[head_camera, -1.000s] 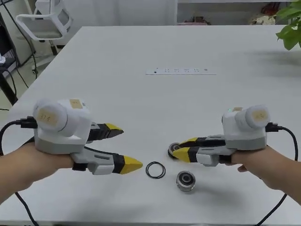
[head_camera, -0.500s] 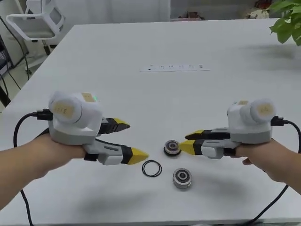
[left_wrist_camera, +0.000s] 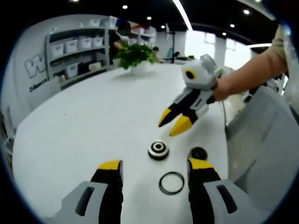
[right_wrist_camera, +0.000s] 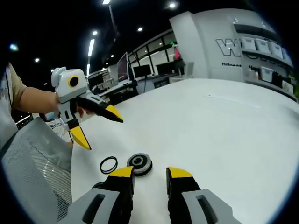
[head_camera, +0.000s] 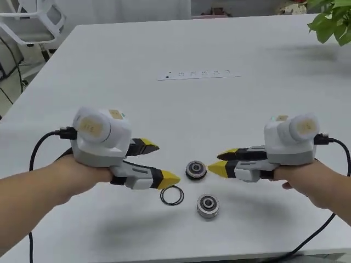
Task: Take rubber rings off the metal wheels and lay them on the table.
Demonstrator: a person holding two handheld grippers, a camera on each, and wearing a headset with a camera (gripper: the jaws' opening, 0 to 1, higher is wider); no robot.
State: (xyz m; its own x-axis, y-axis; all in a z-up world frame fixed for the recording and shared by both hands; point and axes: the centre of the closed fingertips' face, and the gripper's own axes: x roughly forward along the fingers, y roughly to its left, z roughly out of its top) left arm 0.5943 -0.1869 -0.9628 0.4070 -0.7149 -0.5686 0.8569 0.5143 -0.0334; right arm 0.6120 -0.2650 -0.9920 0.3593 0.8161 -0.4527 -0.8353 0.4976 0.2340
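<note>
Rubber rimming the metal wheel (head_camera: 196,170), one o'clock of the loose ring (head_camera: 172,195), seems stretchy, so we'd pinch its edge, left gripper (head_camera: 160,163) and right gripper (head_camera: 219,163) gaping empty.

There are two metal wheels (head_camera: 196,170) (head_camera: 208,204), one loose rubber ring (head_camera: 172,195), one left claw (head_camera: 164,162) and one right claw (head_camera: 218,163).

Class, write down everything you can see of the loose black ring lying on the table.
The black ring is a thin, unbroken circle, rubber by its look. It lies flat on the white table, touched by nothing. In the head view it sits below the yellow tips of the open left gripper, with one metal wheel above-right of it and another to its right, both apart.
</note>
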